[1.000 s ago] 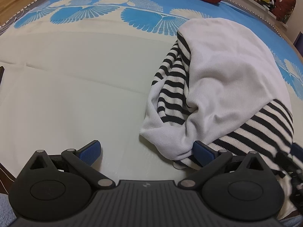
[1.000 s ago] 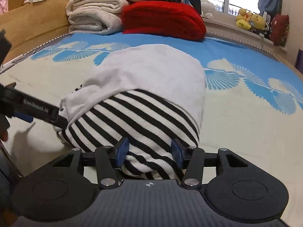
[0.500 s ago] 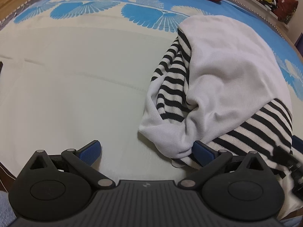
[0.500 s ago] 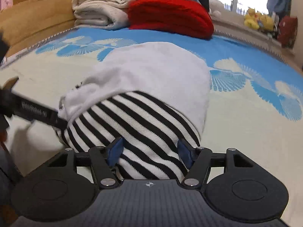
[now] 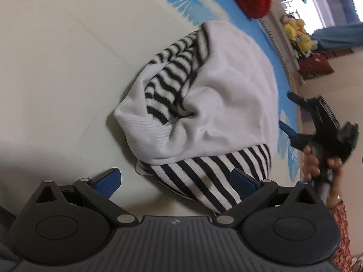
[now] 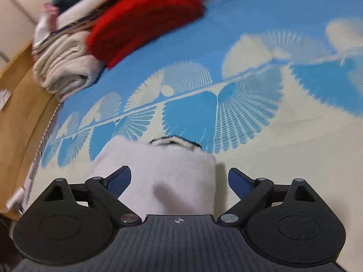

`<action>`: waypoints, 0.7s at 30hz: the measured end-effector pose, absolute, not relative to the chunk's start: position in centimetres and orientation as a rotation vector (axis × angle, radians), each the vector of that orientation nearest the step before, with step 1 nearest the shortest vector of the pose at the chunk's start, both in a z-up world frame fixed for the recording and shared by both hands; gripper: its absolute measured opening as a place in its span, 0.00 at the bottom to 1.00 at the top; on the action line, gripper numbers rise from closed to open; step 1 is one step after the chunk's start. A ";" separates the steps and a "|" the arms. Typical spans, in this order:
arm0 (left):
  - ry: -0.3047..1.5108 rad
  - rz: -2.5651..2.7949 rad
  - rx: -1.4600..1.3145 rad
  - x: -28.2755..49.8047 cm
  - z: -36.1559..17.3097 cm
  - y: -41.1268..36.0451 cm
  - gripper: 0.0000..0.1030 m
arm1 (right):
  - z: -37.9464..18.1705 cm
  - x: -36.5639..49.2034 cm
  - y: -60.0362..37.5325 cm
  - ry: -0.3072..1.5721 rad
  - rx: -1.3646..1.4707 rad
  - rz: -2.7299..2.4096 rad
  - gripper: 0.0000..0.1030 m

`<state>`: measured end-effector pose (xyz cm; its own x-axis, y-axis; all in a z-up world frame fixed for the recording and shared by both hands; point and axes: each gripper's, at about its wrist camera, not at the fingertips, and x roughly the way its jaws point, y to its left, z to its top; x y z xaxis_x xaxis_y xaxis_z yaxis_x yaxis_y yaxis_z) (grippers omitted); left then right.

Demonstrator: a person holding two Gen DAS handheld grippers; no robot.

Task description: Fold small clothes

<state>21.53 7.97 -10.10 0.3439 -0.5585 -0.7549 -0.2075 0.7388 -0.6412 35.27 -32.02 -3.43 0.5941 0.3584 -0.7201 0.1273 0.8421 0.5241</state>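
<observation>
Lying bunched on the bedspread (image 5: 56, 72), the striped garment (image 5: 204, 117) is reading as soft, light knit. Left gripper (image 5: 175, 179) is standing wide; right gripper (image 6: 179, 179), just opening, is gripping nothing. Advising a hem-corner hold.

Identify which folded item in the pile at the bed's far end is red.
The thick red knitted bundle, lying beside the cream folded blankets; everything else stacked there looks pale or dark teal.
</observation>
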 end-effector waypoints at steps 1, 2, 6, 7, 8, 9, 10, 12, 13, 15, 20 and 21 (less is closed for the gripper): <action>1.227 -0.251 -0.750 21.8 -10.3 7.7 1.00 | -4.3 36.8 -31.9 0.962 0.584 0.148 0.90; 1.219 -0.249 -0.747 22.0 -10.3 7.4 1.00 | -5.3 38.1 -31.7 0.989 0.584 0.149 0.90; 1.205 -0.249 -0.698 23.0 -10.4 5.9 1.00 | -9.1 41.2 -29.9 1.103 0.561 0.189 0.89; 1.200 -0.241 -0.682 23.2 -10.3 5.5 0.96 | -9.8 41.3 -29.6 1.115 0.553 0.195 0.88; 1.166 -0.205 -0.650 23.2 -10.0 5.4 0.88 | -10.3 41.3 -29.3 1.118 0.543 0.199 0.85; 1.126 -0.142 -0.605 22.9 -9.6 5.5 0.66 | -10.3 41.1 -29.0 1.094 0.519 0.217 0.71; 1.117 -0.116 -0.596 23.0 -9.6 5.7 0.58 | -10.0 40.8 -28.7 1.074 0.495 0.246 0.60; 1.122 -0.114 -0.669 23.0 -9.9 6.2 0.47 | -9.5 40.3 -28.4 1.051 0.483 0.243 0.48; 1.122 -0.114 -0.647 23.1 -9.8 6.0 0.40 | -9.3 40.0 -28.3 1.040 0.481 0.236 0.43; 1.133 -0.115 -0.599 24.0 -9.2 5.6 0.34 | -8.8 39.2 -28.1 1.003 0.475 0.212 0.37; 1.188 -0.068 -0.470 31.9 -7.3 5.6 0.27 | -8.4 36.5 -29.9 0.918 0.555 0.085 0.32; 1.185 -0.077 -0.422 34.2 -6.9 5.3 0.26 | -8.4 35.9 -30.6 0.917 0.581 0.054 0.32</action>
